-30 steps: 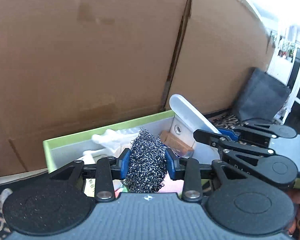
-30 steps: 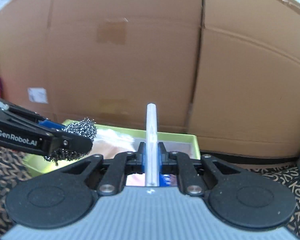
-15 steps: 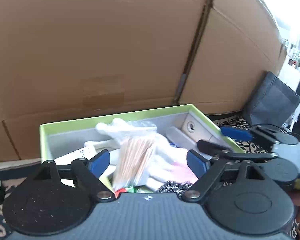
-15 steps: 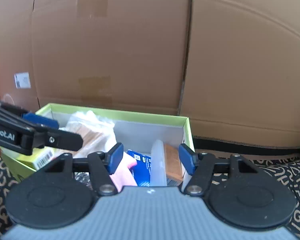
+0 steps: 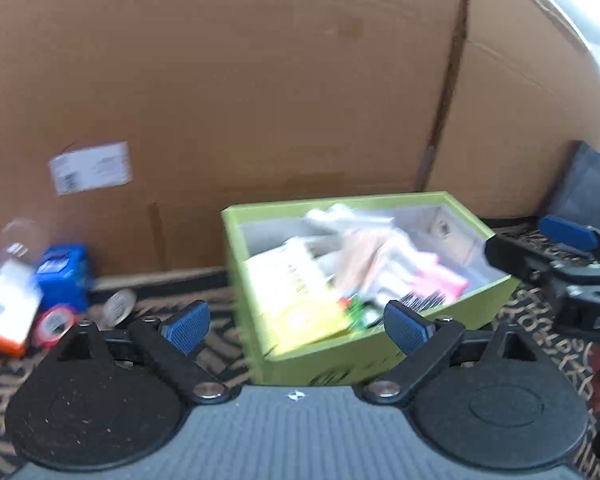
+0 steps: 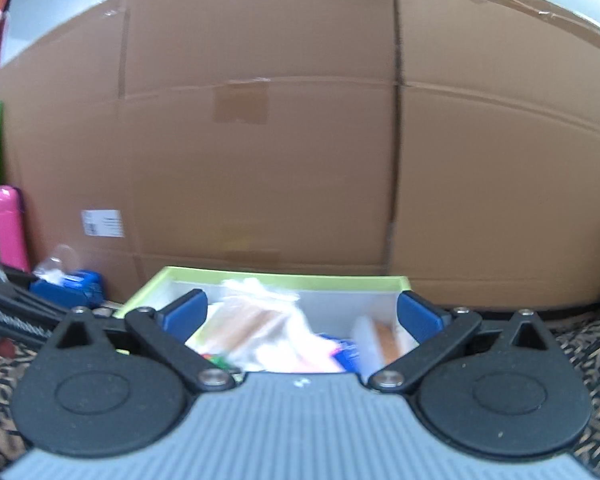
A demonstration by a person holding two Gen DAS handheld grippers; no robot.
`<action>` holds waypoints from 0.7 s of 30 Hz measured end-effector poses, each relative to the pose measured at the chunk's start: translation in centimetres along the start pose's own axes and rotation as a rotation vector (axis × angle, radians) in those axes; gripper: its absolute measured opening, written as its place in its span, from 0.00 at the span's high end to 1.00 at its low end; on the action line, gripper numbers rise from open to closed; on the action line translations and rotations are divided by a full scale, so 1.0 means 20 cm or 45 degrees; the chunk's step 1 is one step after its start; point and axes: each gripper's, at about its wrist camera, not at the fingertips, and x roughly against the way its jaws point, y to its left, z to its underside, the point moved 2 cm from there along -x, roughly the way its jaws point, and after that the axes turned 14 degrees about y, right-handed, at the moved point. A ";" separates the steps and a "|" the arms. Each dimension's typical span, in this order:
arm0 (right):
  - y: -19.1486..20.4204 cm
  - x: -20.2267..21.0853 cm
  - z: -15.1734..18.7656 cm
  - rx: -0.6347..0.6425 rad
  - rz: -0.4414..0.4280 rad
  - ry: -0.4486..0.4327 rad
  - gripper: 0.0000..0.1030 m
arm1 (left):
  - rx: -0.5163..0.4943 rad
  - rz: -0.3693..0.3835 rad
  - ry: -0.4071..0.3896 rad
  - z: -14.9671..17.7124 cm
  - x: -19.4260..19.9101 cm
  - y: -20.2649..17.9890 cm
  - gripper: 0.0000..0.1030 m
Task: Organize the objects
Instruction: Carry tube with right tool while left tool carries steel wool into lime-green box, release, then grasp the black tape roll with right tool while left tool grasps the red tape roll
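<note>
Two jaws of my left gripper [image 5: 296, 326] have just been opening and stand spread with nothing between them; the loose clutter, a blue box [image 5: 62, 276] and a tape roll [image 5: 54, 324], lies low to its left, well apart from the green box [image 5: 380, 354] ahead-right, so this hand is nearer. Over on the right wrist view, my right gripper [image 6: 302, 318], also just opened and empty, faces squarely into the green box [image 6: 260, 276], the blue box [image 6: 70, 286] far off left.
</note>
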 end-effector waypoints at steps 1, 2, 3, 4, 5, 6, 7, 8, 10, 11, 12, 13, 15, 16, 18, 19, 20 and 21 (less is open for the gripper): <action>0.03 0.01 0.01 0.004 -0.019 -0.002 0.00 | 0.029 -0.010 0.011 0.03 0.01 0.04 0.06; 0.06 0.04 0.01 0.010 -0.034 -0.004 0.00 | 0.062 -0.018 0.024 0.06 0.02 0.08 0.06; 0.10 0.04 0.02 0.017 -0.051 -0.002 0.00 | 0.089 -0.028 0.034 0.09 0.03 0.11 0.06; 0.14 0.04 0.03 0.029 -0.074 0.005 0.00 | 0.109 -0.040 0.036 0.12 0.05 0.15 0.06; 0.18 0.04 0.03 0.044 -0.095 0.011 0.00 | 0.126 -0.061 0.035 0.14 0.06 0.18 0.06; 0.23 0.04 0.04 0.060 -0.115 0.016 0.00 | 0.139 -0.087 0.034 0.17 0.06 0.21 0.06; 0.27 0.03 0.05 0.079 -0.134 0.023 0.00 | 0.149 -0.116 0.032 0.19 0.07 0.24 0.06; 0.32 0.03 0.06 0.097 -0.151 0.031 0.00 | 0.155 -0.140 0.031 0.21 0.08 0.27 0.06; 0.40 0.02 0.08 0.130 -0.186 0.043 0.00 | 0.173 -0.170 0.033 0.24 0.09 0.32 0.06; 0.45 0.03 0.09 0.149 -0.202 0.051 0.00 | 0.189 -0.180 0.035 0.25 0.10 0.35 0.06; 0.49 0.03 0.09 0.168 -0.214 0.055 0.00 | 0.205 -0.187 0.039 0.27 0.11 0.39 0.06; 0.53 0.03 0.10 0.186 -0.222 0.056 0.00 | 0.218 -0.193 0.045 0.28 0.12 0.42 0.06; 0.60 0.02 0.10 0.218 -0.241 0.061 0.00 | 0.237 -0.201 0.052 0.31 0.13 0.47 0.06; 0.63 0.02 0.11 0.232 -0.256 0.067 0.00 | 0.244 -0.205 0.054 0.32 0.13 0.48 0.06; 0.70 0.00 0.11 0.248 -0.283 0.082 0.00 | 0.244 -0.205 0.049 0.34 0.15 0.53 0.06; 0.73 -0.01 0.12 0.258 -0.298 0.092 0.00 | 0.239 -0.203 0.044 0.36 0.15 0.56 0.06; 0.76 -0.02 0.12 0.269 -0.311 0.100 0.00 | 0.240 -0.204 0.039 0.37 0.16 0.60 0.06; 0.80 -0.03 0.13 0.283 -0.326 0.109 0.00 | 0.249 -0.211 0.038 0.39 0.17 0.63 0.06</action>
